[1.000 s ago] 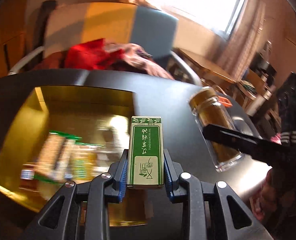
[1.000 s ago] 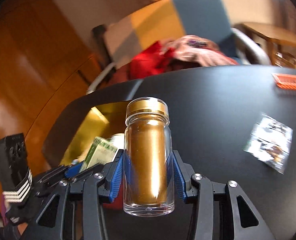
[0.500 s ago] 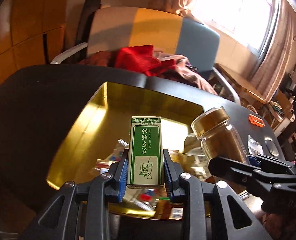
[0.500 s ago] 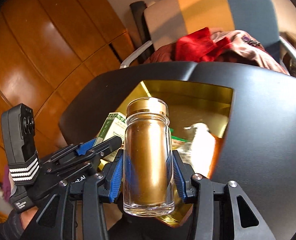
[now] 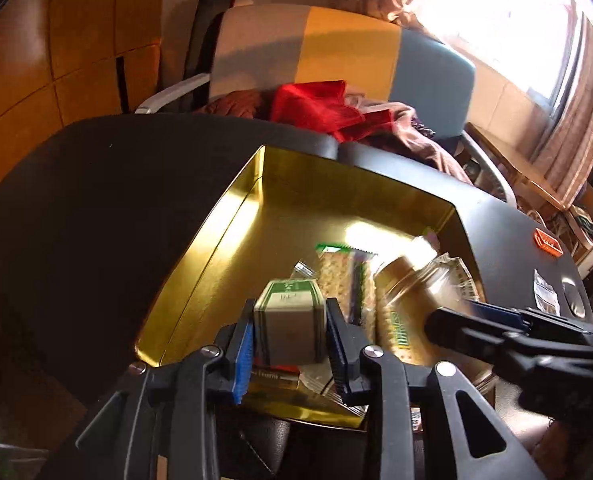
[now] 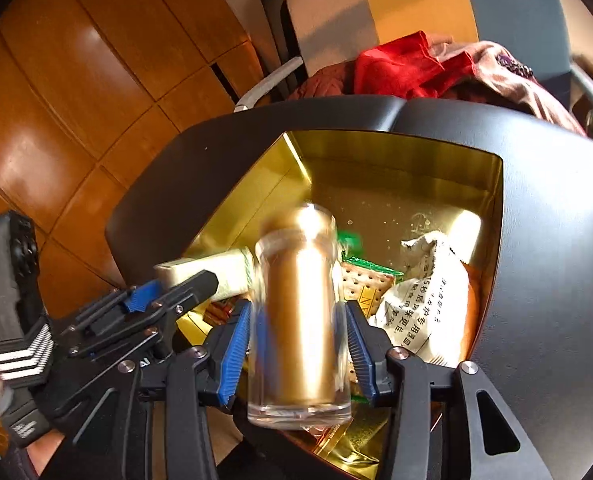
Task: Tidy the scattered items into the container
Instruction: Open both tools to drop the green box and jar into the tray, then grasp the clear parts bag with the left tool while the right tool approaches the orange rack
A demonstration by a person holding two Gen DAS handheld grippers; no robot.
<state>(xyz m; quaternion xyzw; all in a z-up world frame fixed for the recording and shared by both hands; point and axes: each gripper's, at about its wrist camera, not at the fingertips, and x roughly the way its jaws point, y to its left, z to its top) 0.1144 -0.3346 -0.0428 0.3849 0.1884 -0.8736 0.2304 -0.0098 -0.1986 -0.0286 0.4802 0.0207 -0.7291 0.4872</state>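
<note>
Blue-padded right gripper (image 6: 298,344) jaws look parted around the blurred jar (image 6: 300,320); release uncertain. Left gripper (image 5: 290,344) likewise flanks the box (image 5: 290,330), grip unclear. Beyond both jaws, gold tin (image 6: 396,160) holds crackers (image 5: 342,276) and packet (image 6: 420,300). Farther right, sachet (image 5: 546,294) and orange piece (image 5: 548,242) remain out.

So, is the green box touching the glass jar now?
Apart. The left wrist view shows a cracker packet between the green box and the glass jar.

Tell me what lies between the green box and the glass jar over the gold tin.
In the left wrist view, a green-edged cracker packet lies in the gold tin between the green box and the glass jar.
</note>
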